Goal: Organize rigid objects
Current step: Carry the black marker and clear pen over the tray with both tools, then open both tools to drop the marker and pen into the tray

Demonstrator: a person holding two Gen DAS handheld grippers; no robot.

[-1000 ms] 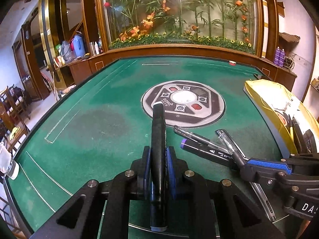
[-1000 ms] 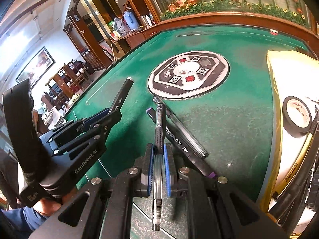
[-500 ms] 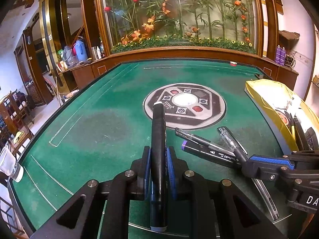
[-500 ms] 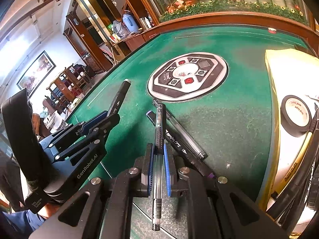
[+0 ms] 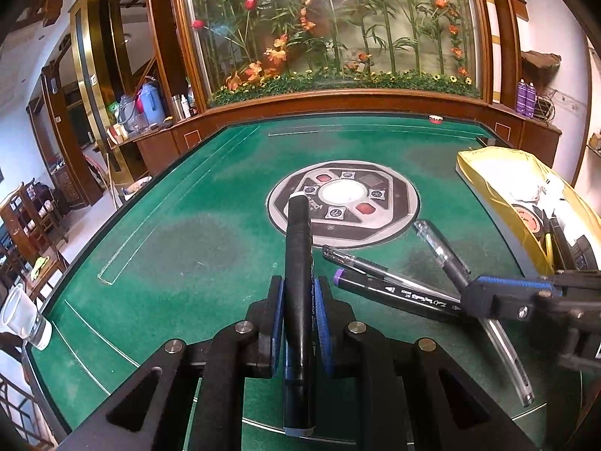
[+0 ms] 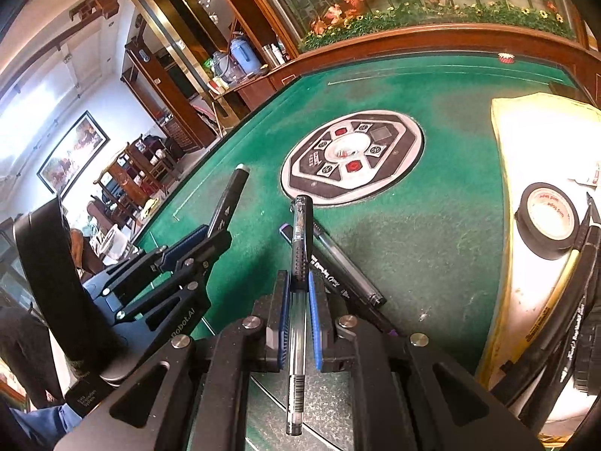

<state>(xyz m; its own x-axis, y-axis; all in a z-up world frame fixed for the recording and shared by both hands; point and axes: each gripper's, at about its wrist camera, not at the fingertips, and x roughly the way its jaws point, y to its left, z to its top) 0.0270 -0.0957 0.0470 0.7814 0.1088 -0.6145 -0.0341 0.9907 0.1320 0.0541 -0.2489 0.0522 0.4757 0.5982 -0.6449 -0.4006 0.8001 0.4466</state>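
Observation:
My left gripper (image 5: 297, 293) is shut on a black marker (image 5: 296, 263) that points forward above the green table. My right gripper (image 6: 298, 285) is shut on a clear gel pen with a black cap (image 6: 299, 233), also seen in the left wrist view (image 5: 447, 259). On the felt between them lie a black marker with a purple end (image 5: 390, 293) and a second clear pen (image 5: 360, 263); both also show in the right wrist view, the marker (image 6: 330, 274) and the pen (image 6: 349, 267). The left gripper with its marker shows in the right wrist view (image 6: 221, 225).
A yellow-rimmed white tray (image 6: 503, 173) stands at the right with a roll of black tape (image 6: 548, 221) and several markers (image 6: 563, 323). A round printed panel (image 5: 343, 203) sits mid-table. A plastic cup (image 5: 22, 319) stands at the left edge.
Both grippers have lifted slightly and drawn back a little with their pens still held. The two loose pens on the felt have not moved.

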